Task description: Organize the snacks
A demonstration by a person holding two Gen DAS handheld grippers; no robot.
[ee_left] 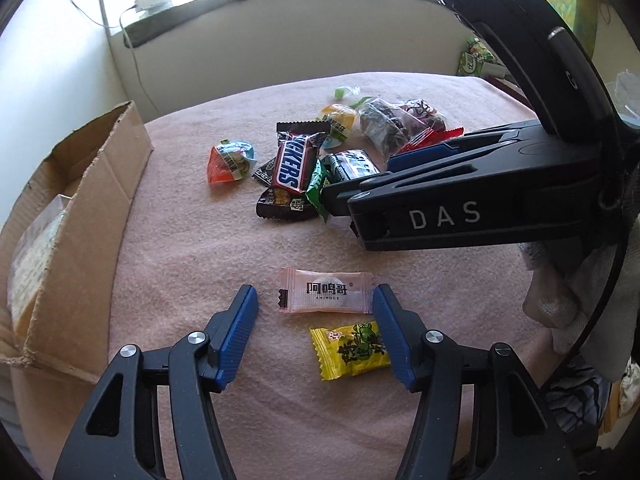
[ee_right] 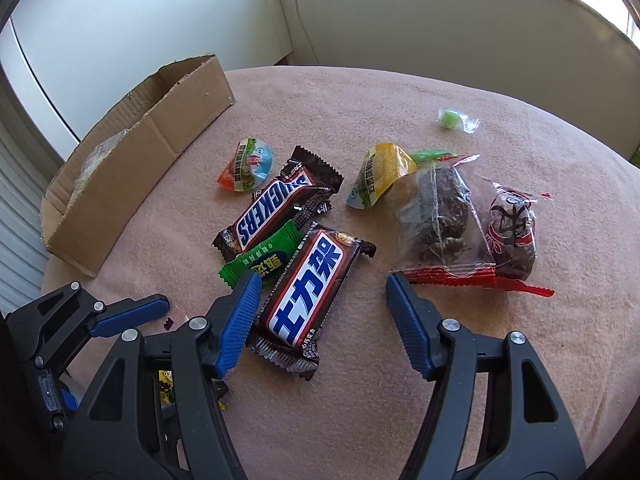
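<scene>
My left gripper (ee_left: 316, 300) is open, low over a pink cloth, with a pale pink candy packet (ee_left: 326, 291) between its fingertips and a yellow candy (ee_left: 351, 349) just behind it. My right gripper (ee_right: 320, 286) is open over a Snickers bar with Chinese lettering (ee_right: 306, 290), which lies between its fingers. A second Snickers bar (ee_right: 276, 210), a green packet (ee_right: 262, 260) and an orange-blue packet (ee_right: 248, 166) lie beyond. The right gripper also shows in the left wrist view (ee_left: 360, 178), at the snack pile.
An open cardboard box (ee_right: 132, 152) stands at the cloth's left edge, also in the left wrist view (ee_left: 80, 216). Clear bags of dark snacks (ee_right: 440, 216), a yellow packet (ee_right: 380, 172) and a small green candy (ee_right: 450, 118) lie to the right. A wall is behind.
</scene>
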